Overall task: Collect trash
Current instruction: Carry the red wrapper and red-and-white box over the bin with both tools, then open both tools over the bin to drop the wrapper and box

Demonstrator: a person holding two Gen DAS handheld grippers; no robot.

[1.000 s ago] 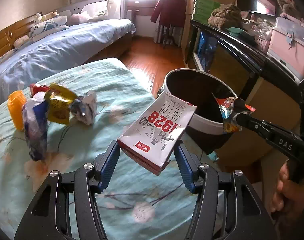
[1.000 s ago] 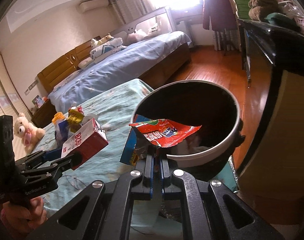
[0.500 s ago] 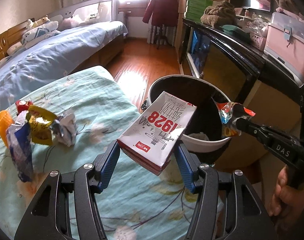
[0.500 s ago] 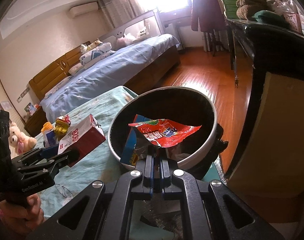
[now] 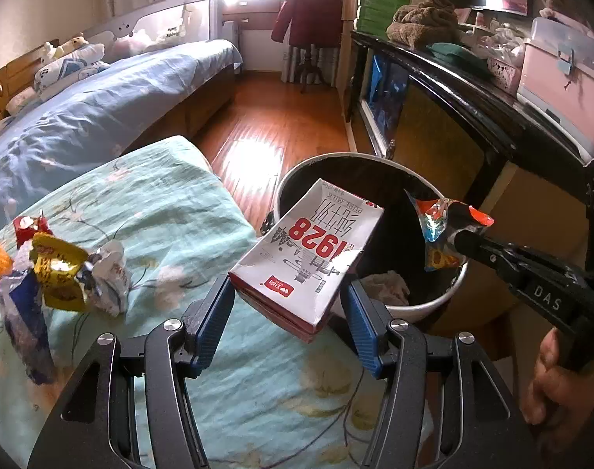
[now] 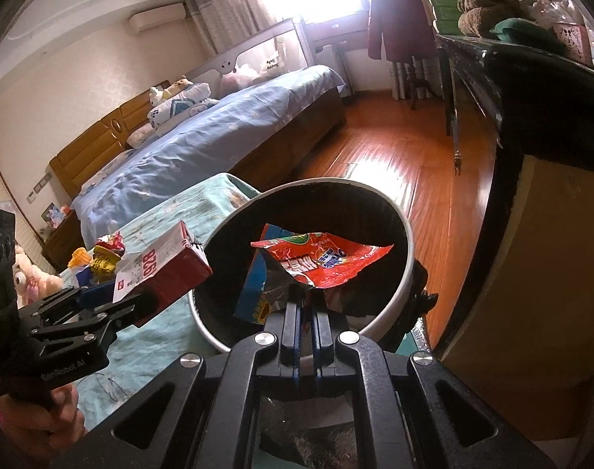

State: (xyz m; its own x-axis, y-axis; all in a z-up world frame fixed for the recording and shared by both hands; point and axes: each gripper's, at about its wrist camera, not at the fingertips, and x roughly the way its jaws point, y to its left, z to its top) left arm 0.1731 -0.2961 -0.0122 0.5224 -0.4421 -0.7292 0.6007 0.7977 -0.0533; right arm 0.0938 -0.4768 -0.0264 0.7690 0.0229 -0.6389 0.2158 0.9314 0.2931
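Left wrist view: the left gripper [image 5: 289, 308] clamps a milk carton [image 5: 308, 258] at the bin [image 5: 433, 305] rim. The right gripper [image 6: 305, 305] pinches a red wrapper [image 6: 320, 262] over the bin. More wrappers [image 5: 62, 273] lie on the teal-clothed desk [image 5: 172, 215]; a bed [image 5: 101, 97] stands behind.

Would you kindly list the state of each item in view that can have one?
White and red milk carton: gripped, held beside the bin.
Red foil snack wrapper: pinched, over the bin.
Round white-rimmed trash bin: open, some trash inside.
Left gripper: shut on carton.
Right gripper: shut on wrapper.
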